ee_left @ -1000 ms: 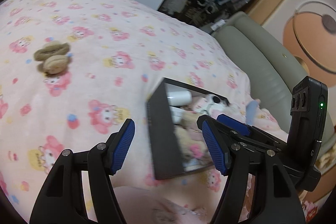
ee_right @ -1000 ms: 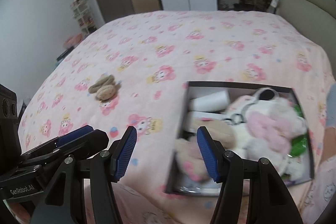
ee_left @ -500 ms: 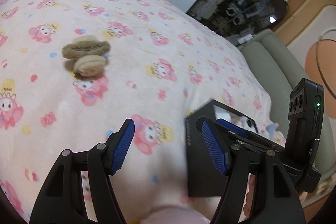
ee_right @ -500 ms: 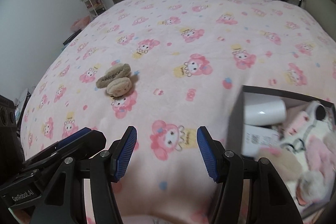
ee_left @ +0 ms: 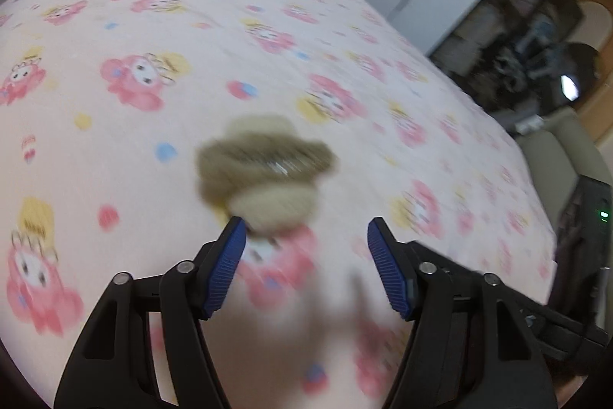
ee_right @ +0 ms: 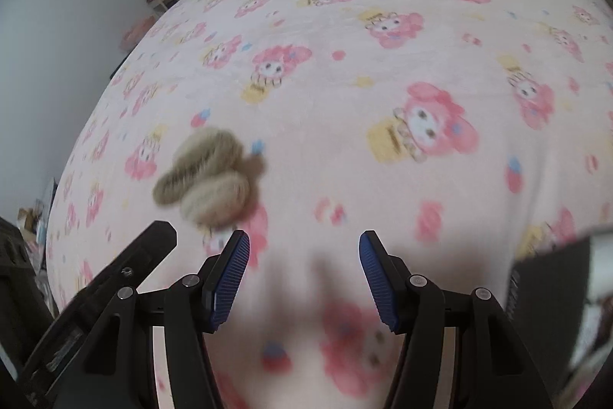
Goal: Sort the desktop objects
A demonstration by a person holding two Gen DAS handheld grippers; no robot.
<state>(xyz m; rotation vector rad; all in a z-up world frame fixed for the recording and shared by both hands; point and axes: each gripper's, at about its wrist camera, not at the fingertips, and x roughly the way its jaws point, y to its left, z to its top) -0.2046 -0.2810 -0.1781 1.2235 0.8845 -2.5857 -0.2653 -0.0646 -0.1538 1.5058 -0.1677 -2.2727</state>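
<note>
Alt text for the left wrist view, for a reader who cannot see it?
The open left gripper hangs just short of a blurred tan plush toy lying on a pink cartoon-print blanket, nothing between its blue pads. Wardrobes and shelves stand beyond the bed.

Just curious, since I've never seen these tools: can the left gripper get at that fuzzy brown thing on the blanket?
Probably yes. The left gripper is open, the fuzzy brown thing lies just ahead of its fingertips, and only bare blanket lies between them.
</note>
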